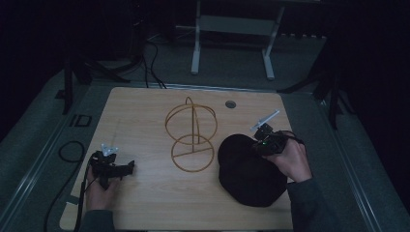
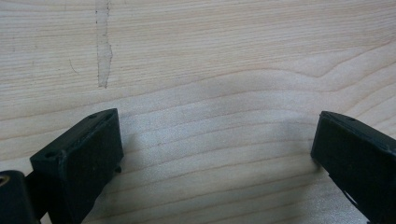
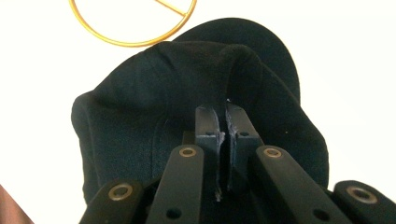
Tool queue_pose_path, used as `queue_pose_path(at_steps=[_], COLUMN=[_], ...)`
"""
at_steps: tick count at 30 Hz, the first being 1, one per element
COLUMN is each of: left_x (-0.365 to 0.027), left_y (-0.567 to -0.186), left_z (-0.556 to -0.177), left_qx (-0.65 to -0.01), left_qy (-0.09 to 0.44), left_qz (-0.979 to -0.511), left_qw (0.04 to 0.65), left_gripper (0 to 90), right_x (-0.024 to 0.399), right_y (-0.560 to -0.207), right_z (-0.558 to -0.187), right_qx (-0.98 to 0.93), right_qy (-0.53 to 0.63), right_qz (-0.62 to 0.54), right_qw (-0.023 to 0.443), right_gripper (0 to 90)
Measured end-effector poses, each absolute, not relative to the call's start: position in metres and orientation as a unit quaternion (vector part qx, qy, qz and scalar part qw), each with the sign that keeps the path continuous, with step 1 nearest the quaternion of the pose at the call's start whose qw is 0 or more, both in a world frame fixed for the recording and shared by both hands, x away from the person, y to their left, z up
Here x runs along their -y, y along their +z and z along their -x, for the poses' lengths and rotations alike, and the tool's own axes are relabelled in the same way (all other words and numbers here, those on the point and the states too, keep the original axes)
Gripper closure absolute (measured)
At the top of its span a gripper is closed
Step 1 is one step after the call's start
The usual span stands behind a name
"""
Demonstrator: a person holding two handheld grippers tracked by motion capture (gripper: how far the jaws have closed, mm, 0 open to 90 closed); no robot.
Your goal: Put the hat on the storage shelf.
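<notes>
Right gripper pinching a fold of the black hat at lower right, not yet on the wire stand at centre; left gripper wide, empty, lower left over bare table, with open room between, front edge close.

On the table, the wire stand sits centre, the cap beside its right.

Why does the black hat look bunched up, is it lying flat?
Not flat. The right gripper is shut on the black hat, pinching a fold of cloth upward into a ridge.
</notes>
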State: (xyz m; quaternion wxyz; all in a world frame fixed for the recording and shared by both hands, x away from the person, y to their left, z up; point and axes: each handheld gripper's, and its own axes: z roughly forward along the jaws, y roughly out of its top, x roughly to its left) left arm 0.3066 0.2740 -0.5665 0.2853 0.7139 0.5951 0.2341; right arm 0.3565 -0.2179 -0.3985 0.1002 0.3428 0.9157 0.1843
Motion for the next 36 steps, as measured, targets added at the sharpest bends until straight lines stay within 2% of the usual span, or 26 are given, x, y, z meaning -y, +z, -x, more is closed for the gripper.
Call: queue_pose_path(at_steps=[14,18,36], left_x=[-0.274,-0.274,-0.274], left_y=[-0.566,-0.566,-0.566], left_z=[-0.307,-0.307,-0.307], left_qx=[-0.595,-0.595,-0.595], left_qy=[0.233,0.233,0.233], left_qz=[-0.714,-0.714,-0.714], left_qw=[0.285,0.285,0.285], left_gripper=[1.8,1.9,1.8], right_x=[0.236,0.242,0.235], right_y=[-0.372,-0.361,-0.330], right_z=[-0.366,-0.371,-0.383], right_qx=[-0.917,-0.922,-0.946], right_qy=[0.206,0.211,0.175], right_qz=[-0.324,-0.309,-0.257], right_qw=[0.111,0.097,0.090], right_gripper=[85.5,85.5,85.4])
